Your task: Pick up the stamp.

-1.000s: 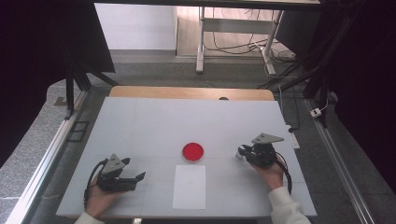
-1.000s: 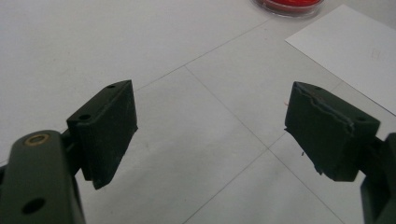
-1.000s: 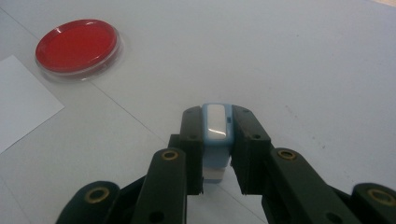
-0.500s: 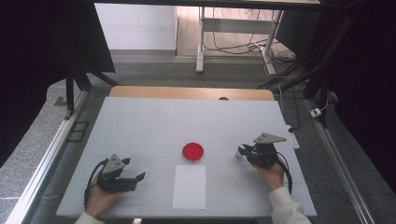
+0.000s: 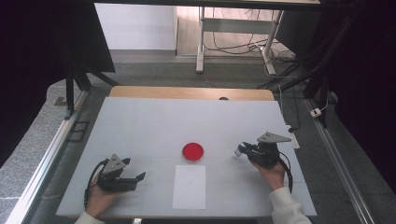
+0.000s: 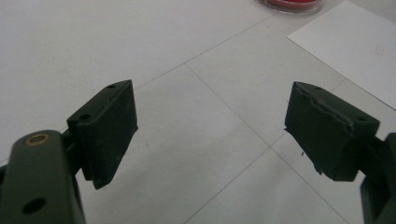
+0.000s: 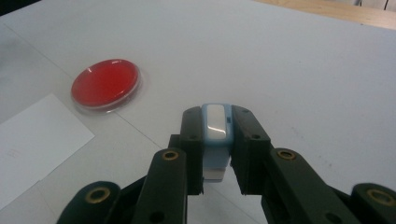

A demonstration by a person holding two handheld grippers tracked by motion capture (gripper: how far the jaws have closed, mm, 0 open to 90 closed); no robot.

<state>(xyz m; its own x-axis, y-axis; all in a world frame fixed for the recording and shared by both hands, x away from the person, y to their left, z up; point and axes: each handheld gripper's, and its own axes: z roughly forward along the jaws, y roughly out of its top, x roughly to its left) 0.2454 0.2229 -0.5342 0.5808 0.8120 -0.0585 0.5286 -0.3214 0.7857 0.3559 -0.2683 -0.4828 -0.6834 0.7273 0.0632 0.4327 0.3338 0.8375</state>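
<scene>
A round dish with red content (image 5: 193,151) (image 7: 105,84) sits near the middle of the white table (image 5: 154,126). Just in front of it lies a white sheet of paper (image 5: 189,186) (image 6: 355,44) (image 7: 32,140). My right gripper (image 5: 241,150) (image 7: 216,135) rests right of the dish, shut on a small white and light-blue block (image 7: 216,140). My left gripper (image 5: 140,177) (image 6: 210,135) lies at the front left with its jaws wide open and nothing between them. A hand holds each gripper.
A wooden strip (image 5: 187,92) runs along the table's far edge. Metal rails flank the table on both sides (image 5: 42,163). Beyond the table stand a frame's legs and cables (image 5: 243,46) on the floor.
</scene>
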